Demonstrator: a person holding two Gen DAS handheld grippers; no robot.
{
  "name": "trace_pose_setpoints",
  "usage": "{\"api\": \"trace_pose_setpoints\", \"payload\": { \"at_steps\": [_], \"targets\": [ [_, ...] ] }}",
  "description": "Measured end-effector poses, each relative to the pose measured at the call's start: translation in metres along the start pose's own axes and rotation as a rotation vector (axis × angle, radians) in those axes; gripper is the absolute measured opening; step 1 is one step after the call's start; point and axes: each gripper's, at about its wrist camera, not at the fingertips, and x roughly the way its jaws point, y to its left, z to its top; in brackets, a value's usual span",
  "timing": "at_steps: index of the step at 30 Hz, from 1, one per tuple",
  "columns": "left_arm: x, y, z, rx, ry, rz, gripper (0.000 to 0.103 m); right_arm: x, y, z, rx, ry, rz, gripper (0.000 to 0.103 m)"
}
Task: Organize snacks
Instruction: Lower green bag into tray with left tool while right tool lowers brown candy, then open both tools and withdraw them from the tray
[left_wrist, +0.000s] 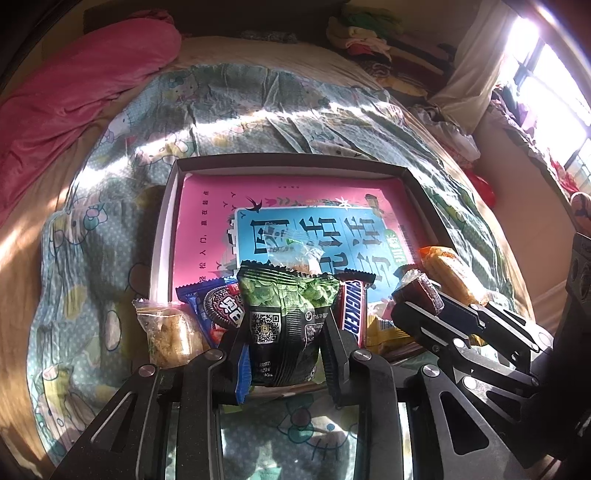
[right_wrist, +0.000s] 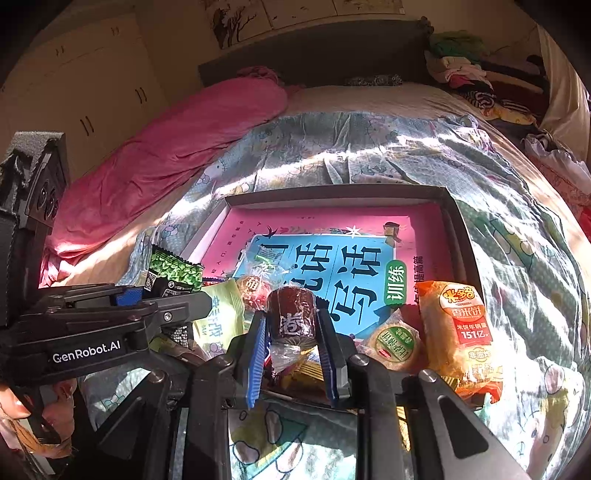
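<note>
Sunlit and rumpled, the bed (left_wrist: 110, 258) with its cartoon-print cover fills both views, and a shallow open box (left_wrist: 173, 206) lined with a pink and blue printed sheet lies at the centre of each frame.

At lower centre of the left wrist view, the left tool (left_wrist: 284, 336) is clamped on a green and black snack packet (left_wrist: 286, 314), held upright over the near edge of the box. At lower centre of the right wrist view, the right tool (right_wrist: 291, 332) pinches a small dark wrapped sweet (right_wrist: 291, 314) in the same way. Loose snacks crowd the near edge: a blue cookie pack (left_wrist: 218, 310), a Snickers bar (left_wrist: 352, 310), a clear-wrapped crumbly cake (left_wrist: 168, 336) at lower left, and an orange rice cracker bag (right_wrist: 458, 328) at lower right of the right view.

The step in hand looks like carrying both pieces into the box. To do it well, each tool should move toward the bare far half of the pink liner rather than drop onto the pile. Lower each piece flat before opening, since the tall packet would likely topple on release. Keep the two tools apart; they sit close side by side. Whether the near pile lies fully inside the box rim is hard to tell from here.
</note>
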Motion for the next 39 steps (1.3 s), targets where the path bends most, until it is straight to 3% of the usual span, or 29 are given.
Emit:
{"api": "trace_pose_setpoints", "payload": {
  "at_steps": [39],
  "targets": [
    [0.007, -0.016, -0.007, 0.045, 0.032, -0.033, 0.032, 0.013, -0.005, -0.005, 0.004, 0.038, -0.02, 0.028]
  ]
}}
